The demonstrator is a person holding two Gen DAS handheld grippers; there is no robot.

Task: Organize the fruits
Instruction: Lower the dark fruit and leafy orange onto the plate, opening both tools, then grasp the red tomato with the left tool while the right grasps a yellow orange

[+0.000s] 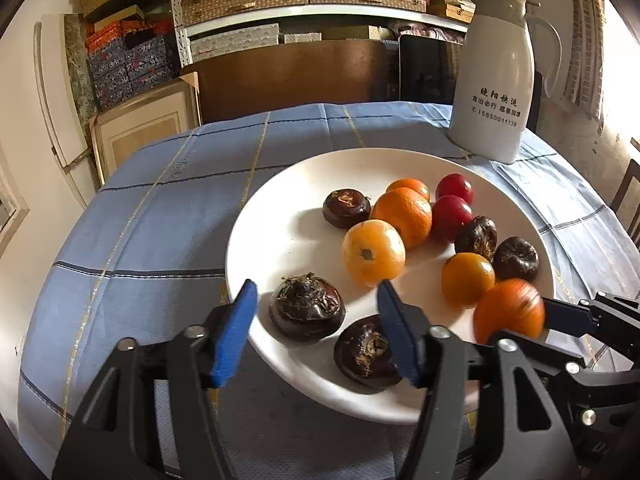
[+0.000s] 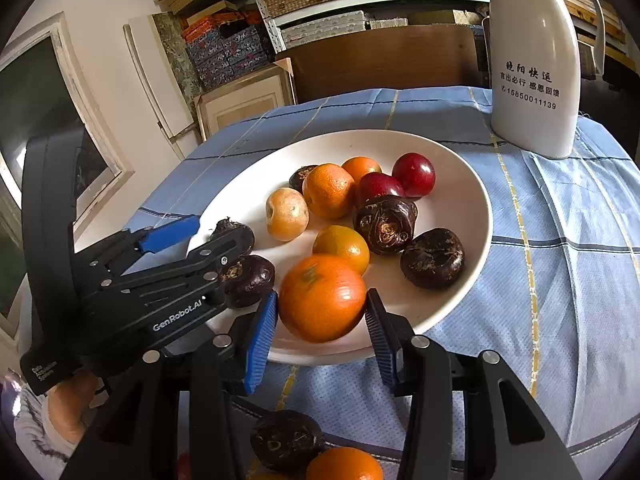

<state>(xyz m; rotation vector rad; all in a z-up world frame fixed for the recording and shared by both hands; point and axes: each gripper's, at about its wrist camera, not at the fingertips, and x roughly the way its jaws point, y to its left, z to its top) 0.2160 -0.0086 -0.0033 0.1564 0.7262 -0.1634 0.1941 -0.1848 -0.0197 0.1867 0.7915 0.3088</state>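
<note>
White and shallow, a round ceramic plate (image 2: 460,184) is set on a round table covered by a blue checked tablecloth (image 2: 560,280), with a tall white insulated jug with black printed lettering (image 2: 532,76) standing just behind it on the cloth. Small round fruits are gathered on the plate: orange mandarins (image 2: 329,191), two glossy red fruits (image 2: 414,174), a pale yellow-brown fruit (image 2: 287,214), and several dark brown, flattened, rough-skinned ones (image 2: 386,224).

The left gripper (image 1: 316,320), black-framed with blue ribbed pads, is shown spread over the near left rim of the plate; a dark brown fruit with a dry tufted crown (image 1: 306,312) lies on the plate between its pads, clear of both. A second dark brown fruit (image 1: 366,352) is seen just beside its inner pad.

The right gripper (image 2: 322,322), of the same make, is closed on a large bright orange mandarin (image 2: 322,298) at the near edge of the plate, its pads pressed to either flank of the fruit. Whether the mandarin rests on the plate or is raised just off it cannot be told.

Below the right gripper, off the plate, another dark brown fruit (image 2: 286,440) and another orange mandarin (image 2: 344,464) are partly seen. A hand in a light knitted sleeve (image 2: 68,404) is visible behind the left gripper.
</note>
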